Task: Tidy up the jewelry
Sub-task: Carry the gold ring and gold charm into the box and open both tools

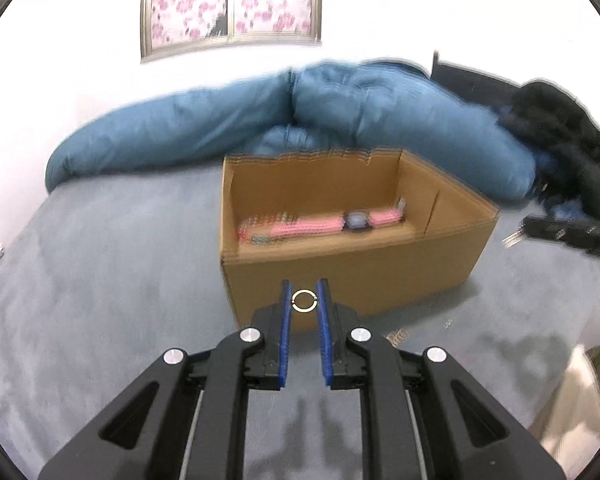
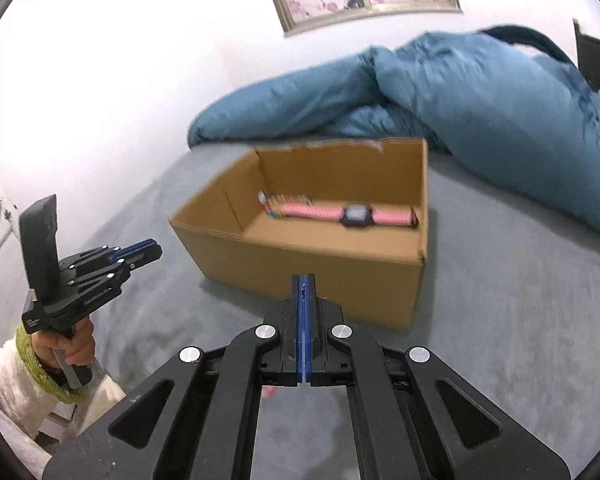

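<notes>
A small gold ring [image 1: 304, 301] sits pinched between the blue pads of my left gripper [image 1: 304, 300], held in the air in front of an open cardboard box [image 1: 352, 272]. Inside the box lie a pink-strapped watch [image 1: 356, 220] and a beaded bracelet [image 1: 260, 228]. In the right wrist view the same box [image 2: 320, 276] holds the watch [image 2: 356, 216]. There, my right gripper [image 2: 303, 286] hovers before the box's near wall, pads pressed together. A small silvery bit [image 1: 512, 238] shows at its tip in the left wrist view; I cannot tell what it is.
The box stands on a grey bed cover [image 1: 100, 280]. A rumpled blue duvet [image 1: 340, 112] lies behind it and dark clothing [image 1: 560, 128] at the far right. A small chain-like piece [image 1: 398, 338] lies on the cover right of the box. A person's hand [image 2: 72, 344] holds the left gripper.
</notes>
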Motion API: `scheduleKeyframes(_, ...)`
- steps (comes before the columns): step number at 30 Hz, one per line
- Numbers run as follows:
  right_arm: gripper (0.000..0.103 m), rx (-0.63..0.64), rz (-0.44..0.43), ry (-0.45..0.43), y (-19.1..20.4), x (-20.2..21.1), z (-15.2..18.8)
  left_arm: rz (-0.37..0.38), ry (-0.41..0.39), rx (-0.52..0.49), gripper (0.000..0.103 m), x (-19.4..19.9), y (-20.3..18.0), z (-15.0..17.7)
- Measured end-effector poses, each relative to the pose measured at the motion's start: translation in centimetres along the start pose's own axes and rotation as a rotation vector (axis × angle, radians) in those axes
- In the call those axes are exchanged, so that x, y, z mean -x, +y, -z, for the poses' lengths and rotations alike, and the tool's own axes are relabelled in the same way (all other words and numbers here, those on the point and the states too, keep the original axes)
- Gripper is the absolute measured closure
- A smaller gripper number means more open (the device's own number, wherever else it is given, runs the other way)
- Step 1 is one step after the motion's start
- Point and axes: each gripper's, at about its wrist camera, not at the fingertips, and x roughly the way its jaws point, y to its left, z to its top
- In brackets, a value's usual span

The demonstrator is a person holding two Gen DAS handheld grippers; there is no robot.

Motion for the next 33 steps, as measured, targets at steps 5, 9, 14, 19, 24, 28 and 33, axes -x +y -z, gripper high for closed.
scheduleKeyframes(5,0.103,0.007,-0.055,-0.048,1.2,-0.6,-3.8,0.031,-0.068,-0.023,0.092,0.4,-1.0,-5.3)
scheduleKeyframes(9,0.103,-0.057,-0.077,-0.027,0.9,-4.1,-5.9,0.031,-0.006,-0.036,0.092,-3.4,-1.5,-8.4)
scheduleKeyframes(14,0.103,-0.148,-0.029,0.043,0.2,-9.0,-6.6,-0.017,0.132,-0.01,0.092,-9.7,-0.7,-9.8)
scheduleKeyframes(19,0.103,-0.198,0.066,0.143,-0.9,-12.9,-6.4,-0.073,0.245,-0.002,0.091,-14.5,-0.3,-9.5)
scheduleKeyframes(24,0.099,-0.22,0.092,0.201,-1.7,-14.6,-5.9,-0.102,0.306,-0.001,0.091,-16.4,-0.1,-9.0)
scheduleKeyframes(28,0.09,-0.207,0.109,0.199,-1.6,-14.9,-5.7,-0.119,0.326,0.001,0.084,-16.7,0.1,-8.7)
scheduleKeyframes(33,0.08,-0.176,0.127,0.182,-1.0,-14.7,-5.7,-0.134,0.305,0.003,0.067,-16.2,0.3,-8.9)
